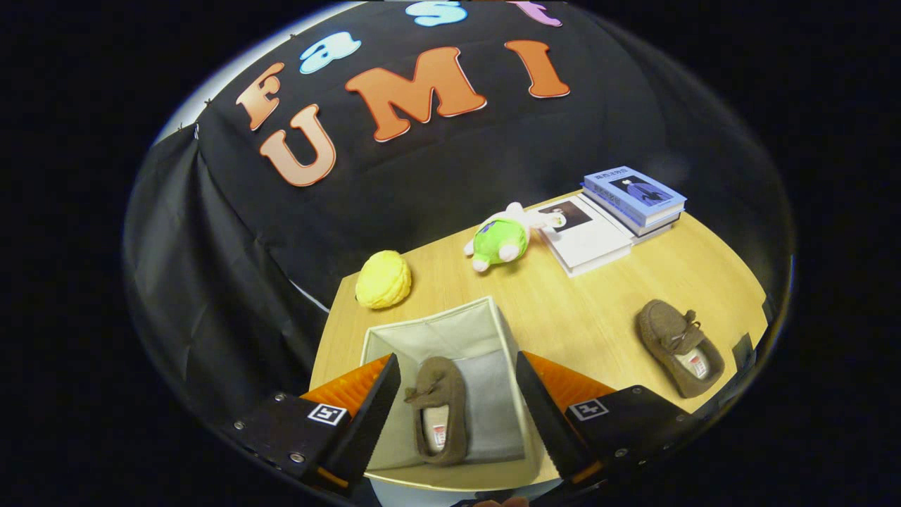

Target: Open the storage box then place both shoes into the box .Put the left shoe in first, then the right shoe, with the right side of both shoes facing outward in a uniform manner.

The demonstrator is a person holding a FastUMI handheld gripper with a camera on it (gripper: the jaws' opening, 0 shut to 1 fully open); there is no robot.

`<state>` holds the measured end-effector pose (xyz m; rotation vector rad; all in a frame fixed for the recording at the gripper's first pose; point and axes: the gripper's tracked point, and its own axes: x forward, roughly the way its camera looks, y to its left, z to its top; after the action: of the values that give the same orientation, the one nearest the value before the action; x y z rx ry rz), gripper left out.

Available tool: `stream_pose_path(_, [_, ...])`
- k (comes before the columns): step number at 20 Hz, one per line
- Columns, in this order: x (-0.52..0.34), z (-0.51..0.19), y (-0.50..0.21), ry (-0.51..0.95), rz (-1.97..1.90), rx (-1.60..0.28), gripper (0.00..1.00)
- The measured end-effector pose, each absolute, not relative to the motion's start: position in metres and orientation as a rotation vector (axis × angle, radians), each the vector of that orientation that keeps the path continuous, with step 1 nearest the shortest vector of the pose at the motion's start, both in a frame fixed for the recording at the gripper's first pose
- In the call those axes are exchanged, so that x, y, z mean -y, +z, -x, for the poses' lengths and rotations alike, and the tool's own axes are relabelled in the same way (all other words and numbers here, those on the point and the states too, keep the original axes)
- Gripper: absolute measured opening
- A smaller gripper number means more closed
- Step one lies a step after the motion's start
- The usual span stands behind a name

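A pale fabric storage box (450, 331) stands open on the wooden table, just ahead of my fingers. One brown moccasin shoe (440, 410) lies flat on the box's floor, toe pointing away, seen between my two fingers. The other brown shoe (680, 346) rests on the table to the right of the box, beyond my right finger. My gripper (457, 412) hovers above the box with its fingers wide apart and nothing held; neither finger touches the shoe.
A yellow knitted ball (383, 279) lies beyond the box on the left. A green and white plush toy (502, 239) sits behind the box. Two stacks of books (611, 218) lie at the far right of the wooden table (584, 310).
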<state>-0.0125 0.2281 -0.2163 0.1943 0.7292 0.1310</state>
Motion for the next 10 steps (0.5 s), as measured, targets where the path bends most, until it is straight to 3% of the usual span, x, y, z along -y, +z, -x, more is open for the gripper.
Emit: stream_pose_path(10, [-0.037, -0.014, -0.223, -0.104, -0.128, -0.673, 0.98])
